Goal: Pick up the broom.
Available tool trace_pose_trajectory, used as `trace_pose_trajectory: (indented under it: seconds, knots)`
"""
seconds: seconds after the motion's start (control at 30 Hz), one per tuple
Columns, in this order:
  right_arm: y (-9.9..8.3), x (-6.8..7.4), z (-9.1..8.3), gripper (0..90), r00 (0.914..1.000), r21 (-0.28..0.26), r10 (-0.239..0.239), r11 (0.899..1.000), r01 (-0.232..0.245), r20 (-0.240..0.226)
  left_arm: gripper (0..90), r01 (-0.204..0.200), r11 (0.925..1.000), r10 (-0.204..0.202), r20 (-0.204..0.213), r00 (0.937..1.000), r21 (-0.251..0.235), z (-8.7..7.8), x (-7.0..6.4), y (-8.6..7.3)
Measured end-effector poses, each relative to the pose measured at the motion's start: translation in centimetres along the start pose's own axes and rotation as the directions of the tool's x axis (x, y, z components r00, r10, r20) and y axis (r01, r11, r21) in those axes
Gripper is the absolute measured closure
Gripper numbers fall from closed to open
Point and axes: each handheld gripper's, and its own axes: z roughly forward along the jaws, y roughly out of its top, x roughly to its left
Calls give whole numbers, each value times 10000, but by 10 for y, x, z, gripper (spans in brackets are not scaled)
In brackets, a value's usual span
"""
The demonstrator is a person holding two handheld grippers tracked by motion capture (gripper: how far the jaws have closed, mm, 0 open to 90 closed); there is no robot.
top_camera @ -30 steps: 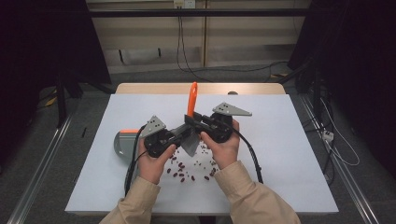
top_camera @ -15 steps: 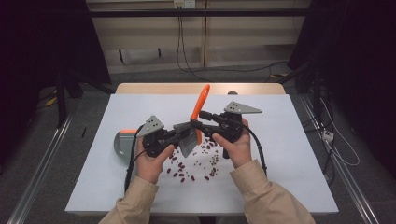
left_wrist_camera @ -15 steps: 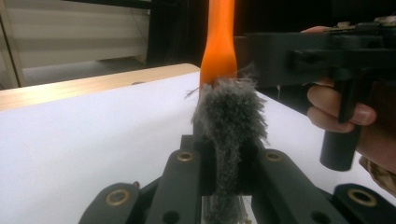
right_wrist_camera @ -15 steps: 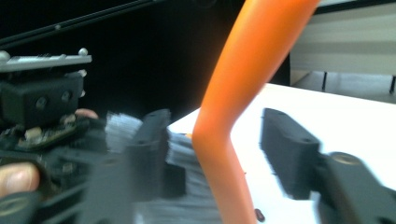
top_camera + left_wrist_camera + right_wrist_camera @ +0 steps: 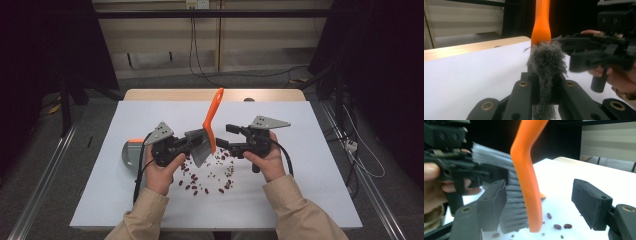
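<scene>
I have the left tongs [image 5: 186, 146] clamped on the grey bristles [image 5: 547, 65] of the hand brush [image 5: 209, 131]. In the left gripper view the two jaws press the tuft between them, and the orange handle [image 5: 541, 22] rises straight up beyond. From the high view the brush stands over the middle of the white surface [image 5: 310, 175], bristle head low and handle tilted up and away from me, its tip leaning toward my right.

My right tongs [image 5: 223, 144] are spread wide. In the right gripper view the orange handle [image 5: 529, 182] stands between the two jaws; the left-hand pad sits just against the bristles [image 5: 511, 202], while the other pad is well apart from the handle with bare surface showing in the gap. So the right tongs bracket the brush without gripping it.

Red beans [image 5: 205, 177] lie scattered on the surface below and between my two hands, a few of them close under the brush head; some show in the right gripper view [image 5: 561, 226] just behind the foot of the handle.

A grey dustpan with an orange trim [image 5: 131, 151] lies flat on the surface to the left of my left hand [image 5: 161, 172], partly hidden by it. My right hand [image 5: 265, 159] holds its gripper at about the same height as the left one.
</scene>
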Motion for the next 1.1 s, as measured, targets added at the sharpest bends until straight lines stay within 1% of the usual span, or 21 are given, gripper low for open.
trace_pose_trajectory:
  seconds: [0.07,0.13,0.3,0.37,0.43,0.53,0.63,0.7,0.83,0.87,0.9,0.93,1.0,1.07,1.1]
  knots:
    - [-3,1,3,276,9997,123,13,9999,-10,-264,847,35,10000,-35,59,10000,-15,1,-1,1]
    - [-4,3,7,275,9995,269,-143,9995,150,-268,847,33,10000,-32,126,9999,-31,1,-2,1]
    - [-8,4,13,270,9987,466,-148,9988,171,-479,847,-22,10000,23,244,9997,-22,3,-4,3]
    - [-10,4,15,270,9987,603,-196,9979,224,-465,847,10,10000,-8,338,9994,-64,4,-5,4]
    - [-11,4,17,270,9979,684,-179,9974,222,-629,847,-55,10000,56,405,9992,-37,5,-6,5]
    - [-15,3,22,269,9969,845,-206,9961,270,-755,846,-31,10000,35,524,9986,-68,6,-8,6]
    - [-20,1,26,258,9926,963,-247,9947,363,-1185,847,56,10000,-50,772,9970,-75,8,-10,6]
    - [-22,1,29,257,9886,993,-188,9945,339,-1496,847,111,9999,-104,817,9966,-85,9,-10,5]
    - [-22,1,30,270,9835,842,-181,9959,337,-1802,847,186,9997,-171,946,9954,-155,9,-11,6]
    - [-21,1,29,278,9823,790,-140,9964,293,-1870,847,208,9996,-189,992,9949,-190,9,-11,5]
    - [-21,1,29,321,9817,747,-166,9967,313,-1897,847,213,9996,-193,1022,9946,-191,9,-11,5]
    - [-20,1,28,336,9796,768,-115,9967,274,-2007,847,192,9996,-172,1026,9946,-184,9,-11,6]
    - [-20,1,27,371,9804,837,-151,9960,321,-1963,847,161,9997,-140,1058,9943,-191,9,-10,5]
    - [-19,0,25,459,9780,1004,-35,9946,250,-2088,848,201,9994,-171,1075,9941,-265,8,-9,6]
    - [-19,-1,23,501,9749,1047,96,9944,141,-2223,847,209,9994,-176,1101,9938,-285,7,-9,6]
